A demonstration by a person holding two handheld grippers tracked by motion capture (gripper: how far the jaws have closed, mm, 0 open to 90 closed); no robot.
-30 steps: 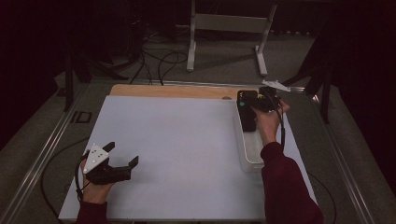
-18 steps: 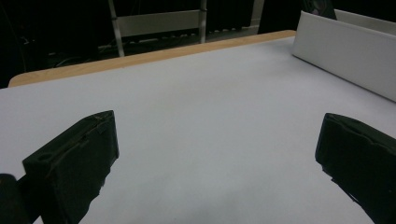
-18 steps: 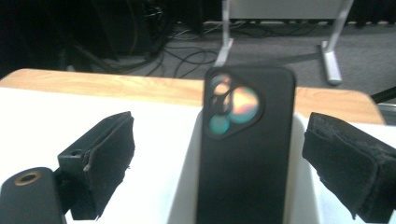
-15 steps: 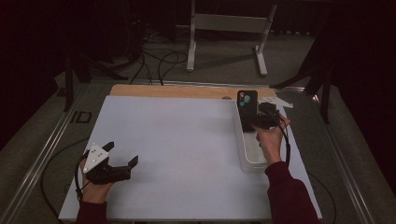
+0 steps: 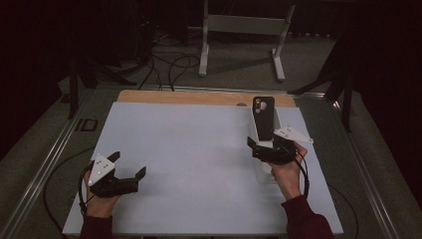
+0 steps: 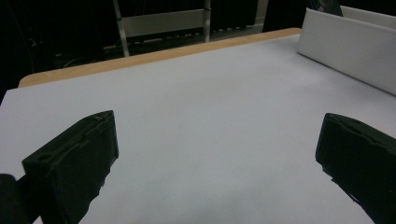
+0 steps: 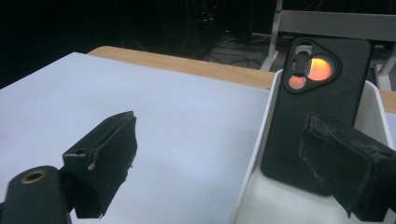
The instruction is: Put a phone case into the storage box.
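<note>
The right gripper (image 5: pixel 263 148) hovers at about three o'clock on the desk (image 5: pixel 199 149), its jaws spread wide and holding nothing, straddling the near left wall of a white tray (image 5: pixel 275 119). Just beyond it, toward twelve o'clock, a black phone case (image 5: pixel 263 118) leans upright inside the tray, camera cut-out at the top. The left gripper (image 5: pixel 128 167) rests at about eight o'clock, jaws spread, well apart from the tray.
</note>
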